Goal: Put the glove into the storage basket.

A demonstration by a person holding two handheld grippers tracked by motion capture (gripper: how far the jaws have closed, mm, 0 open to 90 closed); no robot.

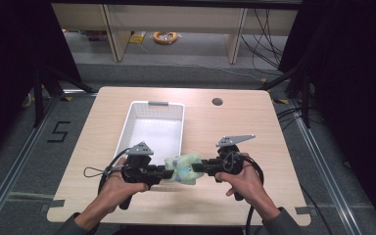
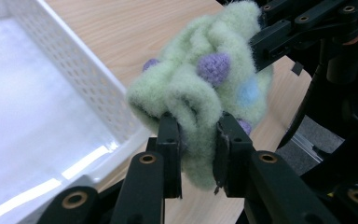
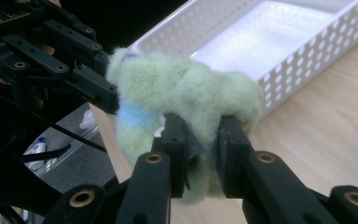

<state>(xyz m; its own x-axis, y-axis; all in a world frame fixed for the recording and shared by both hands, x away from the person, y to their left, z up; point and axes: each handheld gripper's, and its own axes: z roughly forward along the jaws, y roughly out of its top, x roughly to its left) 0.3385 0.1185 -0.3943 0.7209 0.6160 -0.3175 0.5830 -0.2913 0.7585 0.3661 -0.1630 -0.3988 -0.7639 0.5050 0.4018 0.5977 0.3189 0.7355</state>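
A pale green fuzzy cloth (image 1: pixel 185 169) with purple and blue dots hangs bunched between both grippers, above the table near its front. My left gripper (image 1: pixel 169 173) is shut on its left end; in the left gripper view the cloth (image 2: pixel 200 88) is pinched between the black fingers (image 2: pixel 169 140). My right gripper (image 1: pixel 198 168) is shut on the right end, and in the right gripper view the cloth (image 3: pixel 186 93) bulges over its fingers (image 3: pixel 228 140). Each gripper view also has the other gripper clamped on the far side of the cloth.
A white perforated basket (image 1: pixel 127 125) stands on the wooden table (image 1: pixel 235 132) just behind the cloth, its inside bare. A round cable hole (image 1: pixel 217 102) lies at the back right. Metal rails run along both sides of the table.
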